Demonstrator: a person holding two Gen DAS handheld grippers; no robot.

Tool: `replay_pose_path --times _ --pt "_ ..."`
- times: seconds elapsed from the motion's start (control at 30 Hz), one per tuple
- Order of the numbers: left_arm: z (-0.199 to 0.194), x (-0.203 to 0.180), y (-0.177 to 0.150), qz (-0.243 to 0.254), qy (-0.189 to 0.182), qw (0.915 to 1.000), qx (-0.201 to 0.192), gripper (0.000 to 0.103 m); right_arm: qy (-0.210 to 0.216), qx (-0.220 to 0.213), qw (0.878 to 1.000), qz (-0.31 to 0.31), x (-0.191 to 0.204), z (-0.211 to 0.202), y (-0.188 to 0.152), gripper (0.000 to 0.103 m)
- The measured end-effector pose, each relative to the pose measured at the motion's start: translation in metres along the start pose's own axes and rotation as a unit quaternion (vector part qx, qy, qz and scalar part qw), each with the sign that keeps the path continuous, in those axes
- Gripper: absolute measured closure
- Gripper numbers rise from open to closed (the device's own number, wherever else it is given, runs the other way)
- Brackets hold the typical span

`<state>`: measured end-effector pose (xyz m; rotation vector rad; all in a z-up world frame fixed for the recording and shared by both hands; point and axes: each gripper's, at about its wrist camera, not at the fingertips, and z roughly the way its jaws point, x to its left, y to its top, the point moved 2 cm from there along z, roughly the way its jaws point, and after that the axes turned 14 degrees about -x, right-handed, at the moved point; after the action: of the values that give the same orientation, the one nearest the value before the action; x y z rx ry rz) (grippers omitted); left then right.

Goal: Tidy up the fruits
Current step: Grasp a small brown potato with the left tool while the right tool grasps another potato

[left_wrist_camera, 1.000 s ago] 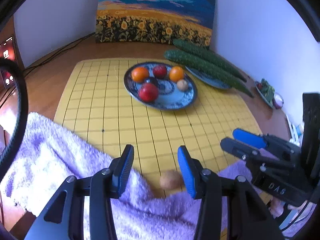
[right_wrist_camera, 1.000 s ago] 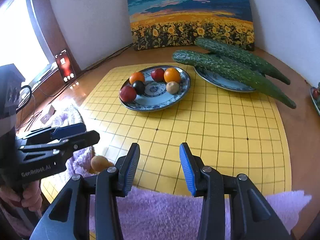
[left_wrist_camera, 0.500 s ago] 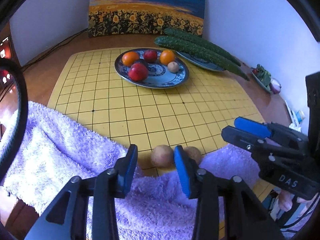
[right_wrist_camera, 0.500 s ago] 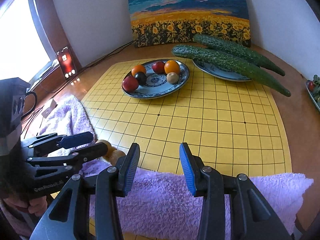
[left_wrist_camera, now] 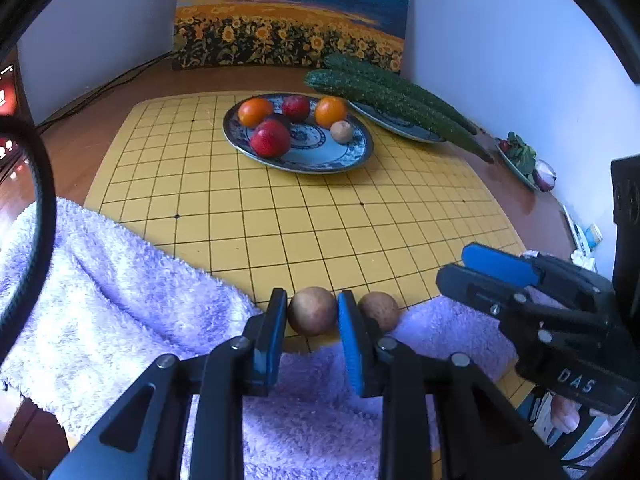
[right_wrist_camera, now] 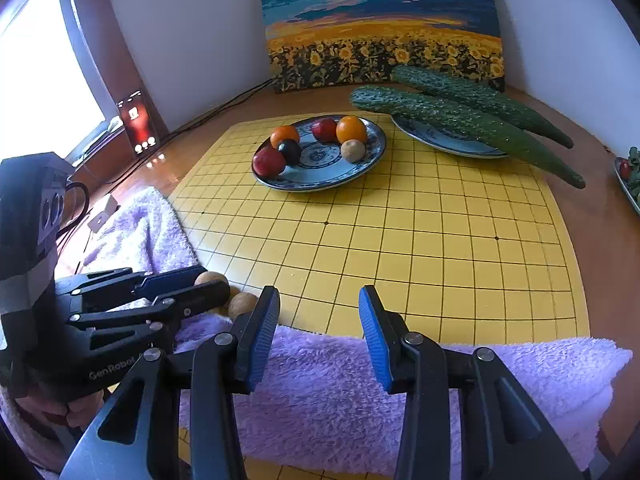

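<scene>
The left tongs (left_wrist_camera: 312,314) pinch a round brown fruit (left_wrist_camera: 312,311) between their blue pads (left_wrist_camera: 270,332), at the near edge of the yellow grid mat (left_wrist_camera: 320,216) where the lilac towel (left_wrist_camera: 120,300) begins. A second brown fruit (left_wrist_camera: 378,310) lies just beside the first, outside the right-hand pad and touching the towel's edge. The right tongs (right_wrist_camera: 319,322) are spread with nothing between them, above the towel (right_wrist_camera: 340,392) and the mat's near border; in the left wrist view they appear at the right margin (left_wrist_camera: 480,268).

Farther back on the mat stands a blue-patterned plate (left_wrist_camera: 352,156) holding two oranges (left_wrist_camera: 255,112), a large red fruit (left_wrist_camera: 270,139), a smaller red fruit (left_wrist_camera: 296,107), a dark fruit (right_wrist_camera: 289,151) and a small tan fruit (left_wrist_camera: 341,131). Beside it, a second plate (right_wrist_camera: 440,142) carries two long cucumbers (right_wrist_camera: 460,120) that overhang its rim. A sunflower painting (right_wrist_camera: 380,40) leans against the wall at the back of the worktop (right_wrist_camera: 600,248).
</scene>
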<state>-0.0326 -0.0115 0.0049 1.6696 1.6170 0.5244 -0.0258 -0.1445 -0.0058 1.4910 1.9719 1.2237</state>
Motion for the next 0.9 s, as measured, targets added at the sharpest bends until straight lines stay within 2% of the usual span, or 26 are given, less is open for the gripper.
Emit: replay_pose_path --times 0.27,0.6,0.9 --pt "-0.010 0.012 0.004 -0.009 0.020 0.9996 -0.017 0.076 0.025 -0.002 1.000 -0.012 0.020 0.001 -0.003 0.061" --pt "-0.014 0.016 0.004 -0.013 0.020 0.9994 -0.024 0.076 0.045 0.019 0.998 -0.026 0.036 0.016 -0.015 0.061" --pt "-0.015 0.017 0.006 -0.023 0.014 0.9994 -0.023 0.076 0.046 0.022 0.998 -0.037 0.042 0.020 -0.013 0.069"
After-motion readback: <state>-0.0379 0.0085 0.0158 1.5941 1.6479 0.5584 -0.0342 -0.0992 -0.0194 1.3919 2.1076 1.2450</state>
